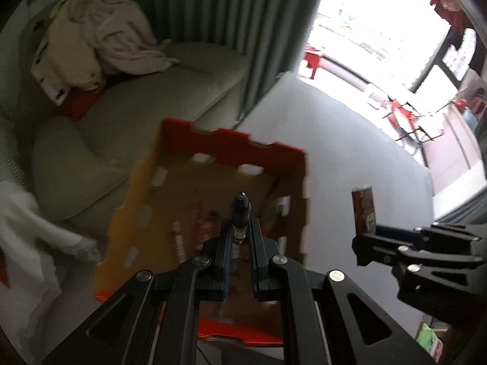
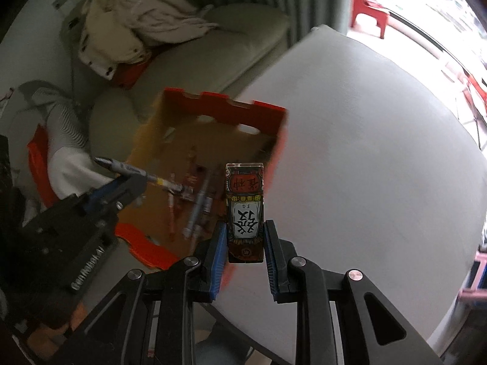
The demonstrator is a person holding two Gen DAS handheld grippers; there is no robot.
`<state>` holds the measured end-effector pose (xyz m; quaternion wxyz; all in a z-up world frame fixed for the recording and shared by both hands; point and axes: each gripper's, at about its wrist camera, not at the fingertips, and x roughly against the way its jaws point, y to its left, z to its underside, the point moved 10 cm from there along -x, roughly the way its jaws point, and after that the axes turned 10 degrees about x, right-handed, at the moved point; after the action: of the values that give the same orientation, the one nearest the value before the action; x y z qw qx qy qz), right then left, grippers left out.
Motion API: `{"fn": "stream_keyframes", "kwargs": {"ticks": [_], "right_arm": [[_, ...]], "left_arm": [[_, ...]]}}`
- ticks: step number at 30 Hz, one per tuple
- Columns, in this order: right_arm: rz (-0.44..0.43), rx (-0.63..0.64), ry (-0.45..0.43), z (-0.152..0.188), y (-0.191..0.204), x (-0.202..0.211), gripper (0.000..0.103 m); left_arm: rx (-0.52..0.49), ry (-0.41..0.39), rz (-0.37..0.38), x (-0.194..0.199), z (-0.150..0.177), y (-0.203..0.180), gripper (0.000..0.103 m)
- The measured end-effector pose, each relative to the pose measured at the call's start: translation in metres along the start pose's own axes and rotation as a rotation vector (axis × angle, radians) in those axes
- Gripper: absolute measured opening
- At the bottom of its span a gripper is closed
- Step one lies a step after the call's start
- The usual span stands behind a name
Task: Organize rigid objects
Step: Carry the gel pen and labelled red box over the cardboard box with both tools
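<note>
Pen point(image 1: 240, 213): slim, stiff, light, slick barrel; my left tool point(image 1: 239, 261) clamps it mid-barrel, above the box point(image 1: 231, 143).
Card pack point(image 2: 245, 213): flat, rigid, glossy carton; my right tool point(image 2: 245, 258) pinches its lower sides, beside the box over the counter point(image 2: 365, 152).
Box: cardboard, red-rimmed, slotted, pens inside.

Both hand-held grippers tilted down; left point(image 1: 239, 234) & right point(image 2: 245, 237) each clamped.

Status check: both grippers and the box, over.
Left gripper shut on dark marker pen. Right gripper shut on small printed card box. Red-rimmed cardboard box below, pens inside. Nothing blocking.
</note>
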<state>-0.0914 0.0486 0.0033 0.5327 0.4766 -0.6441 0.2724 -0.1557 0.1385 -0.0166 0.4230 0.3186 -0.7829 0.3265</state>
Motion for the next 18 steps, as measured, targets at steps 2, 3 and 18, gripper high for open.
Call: {"fn": "stream_keyframes", "kwargs": {"ticks": [2,3,18], "right_arm": [[-0.017,0.020,0.006,-0.006,0.012,-0.006,0.025],[-0.025,0.032,0.008,-0.009,0.019,-0.009,0.025],[-0.047,0.108,0.062,-0.020,0.053,-0.040,0.025]], "left_arm": [[0.022,0.007,-0.029,-0.004,0.001,0.014,0.011],[0.028,0.010,-0.046,-0.006,0.002,0.020,0.011],[0.070,0.056,-0.107,-0.027,0.013,0.051,0.011]]}}
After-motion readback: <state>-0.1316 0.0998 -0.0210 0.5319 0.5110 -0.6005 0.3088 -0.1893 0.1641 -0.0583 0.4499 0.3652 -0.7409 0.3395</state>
